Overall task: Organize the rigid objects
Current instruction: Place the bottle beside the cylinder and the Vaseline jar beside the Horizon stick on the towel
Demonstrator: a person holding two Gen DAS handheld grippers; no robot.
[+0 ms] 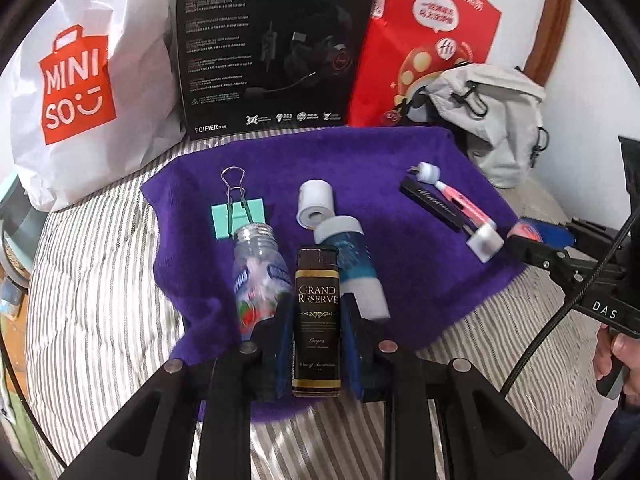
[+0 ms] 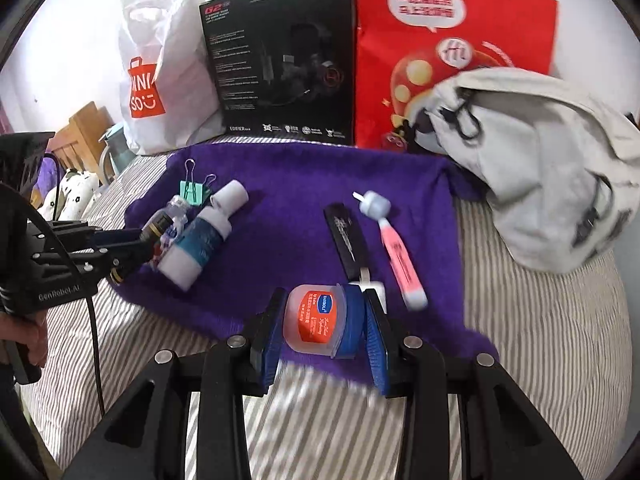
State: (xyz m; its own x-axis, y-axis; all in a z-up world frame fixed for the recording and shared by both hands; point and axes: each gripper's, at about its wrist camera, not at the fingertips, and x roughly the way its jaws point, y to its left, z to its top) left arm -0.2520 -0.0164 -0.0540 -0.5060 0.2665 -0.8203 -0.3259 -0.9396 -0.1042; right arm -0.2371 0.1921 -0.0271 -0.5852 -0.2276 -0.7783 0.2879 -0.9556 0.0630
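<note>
Sorting partly done: left gripper [image 1: 317, 344] clamped on brown bottle [image 1: 317, 320], right gripper [image 2: 322, 330] pinching jar [image 2: 320, 322], both over purple towel [image 1: 360, 168]. Clear bottle [image 1: 260, 276], white-capped bottle [image 1: 352, 264] grouped; clip [image 1: 238, 216], highlighter [image 2: 400, 264] unsorted.

Purple towel [image 1: 360, 168], grey-white striped bedding [image 1: 100, 300], mint binder clip [image 1: 240, 216].

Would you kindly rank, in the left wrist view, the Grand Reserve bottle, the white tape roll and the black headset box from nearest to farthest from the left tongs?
1. Grand Reserve bottle, clamped between the left tongs.
2. White tape roll, mid-cloth, just beyond.
3. Black headset box, upright at the back.
</note>
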